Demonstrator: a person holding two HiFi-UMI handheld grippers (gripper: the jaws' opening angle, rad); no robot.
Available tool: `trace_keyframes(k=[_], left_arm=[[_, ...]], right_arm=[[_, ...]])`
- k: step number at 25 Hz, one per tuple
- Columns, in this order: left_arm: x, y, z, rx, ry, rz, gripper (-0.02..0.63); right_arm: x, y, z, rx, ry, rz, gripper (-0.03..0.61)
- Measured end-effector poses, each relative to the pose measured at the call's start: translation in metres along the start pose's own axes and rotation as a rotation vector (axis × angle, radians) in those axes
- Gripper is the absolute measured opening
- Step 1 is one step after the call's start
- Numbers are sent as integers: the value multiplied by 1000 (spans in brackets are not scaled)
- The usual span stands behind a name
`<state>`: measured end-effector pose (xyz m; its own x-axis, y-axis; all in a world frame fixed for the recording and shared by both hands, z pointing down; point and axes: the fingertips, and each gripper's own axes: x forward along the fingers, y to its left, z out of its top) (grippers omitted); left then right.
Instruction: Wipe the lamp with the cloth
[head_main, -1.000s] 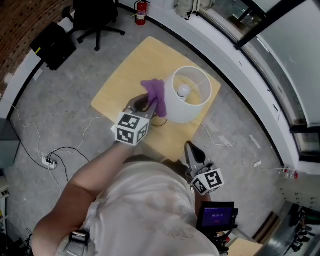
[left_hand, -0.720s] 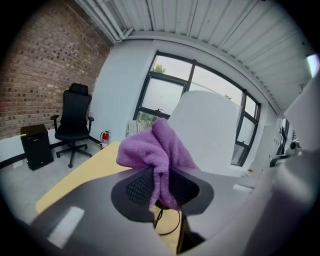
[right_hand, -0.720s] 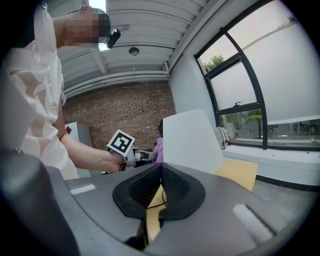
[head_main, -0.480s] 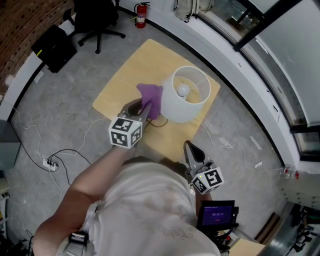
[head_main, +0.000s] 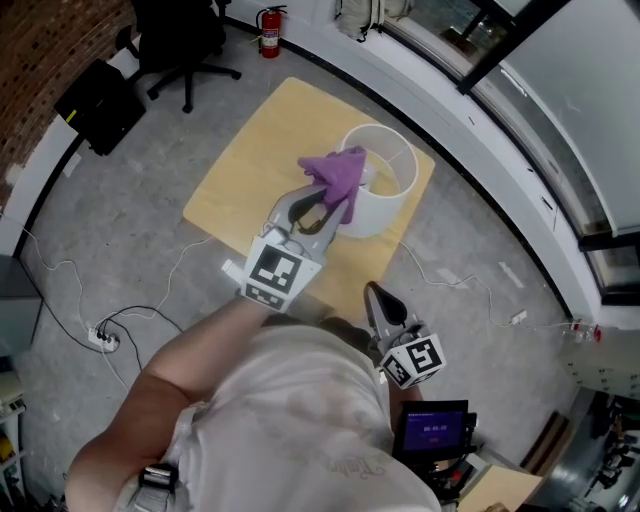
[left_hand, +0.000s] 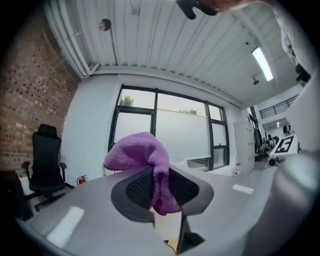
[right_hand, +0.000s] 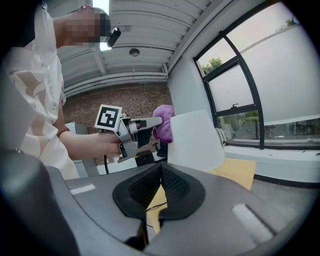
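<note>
my left tool (head_main: 322, 205) is clamped on the purple cloth (head_main: 338, 172), which bunches out past the tips and seems to touch the near upper rim of the lamp (head_main: 388, 195). the lamp's white shade stands upright on the wooden surface (head_main: 250, 165), straight ahead of that tool. its long axis runs up and down, so i judge the wipe must go down its wall or round its rim; my right tool (head_main: 382, 297), jaws together on nothing, hangs low by my body, well apart from the lamp.
</note>
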<state>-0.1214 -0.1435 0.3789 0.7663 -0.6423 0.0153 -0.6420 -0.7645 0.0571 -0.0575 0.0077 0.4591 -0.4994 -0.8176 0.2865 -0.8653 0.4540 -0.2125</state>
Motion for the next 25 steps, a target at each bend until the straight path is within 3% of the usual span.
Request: trace_keyframes(k=[6,13,20,22,25], left_arm=[[3,-19,-19,170,39,-37,78],[-8,-33,-83,286,191,-82,78],[-24,-43,-154,247,363,-159,80],[-27,-44,-155,225,361,-153,80],[-30,-41,-125,169,284,-97,80]], right_arm=[[-6,-6,-5,20,0,-25,14],[-1,0,-9,24,-1,17,14],[-8,-11,-7,8,6,44,14],[-10,-15,-8,6,7,54,14],[-13,-22,-7,-2,12,78,14]])
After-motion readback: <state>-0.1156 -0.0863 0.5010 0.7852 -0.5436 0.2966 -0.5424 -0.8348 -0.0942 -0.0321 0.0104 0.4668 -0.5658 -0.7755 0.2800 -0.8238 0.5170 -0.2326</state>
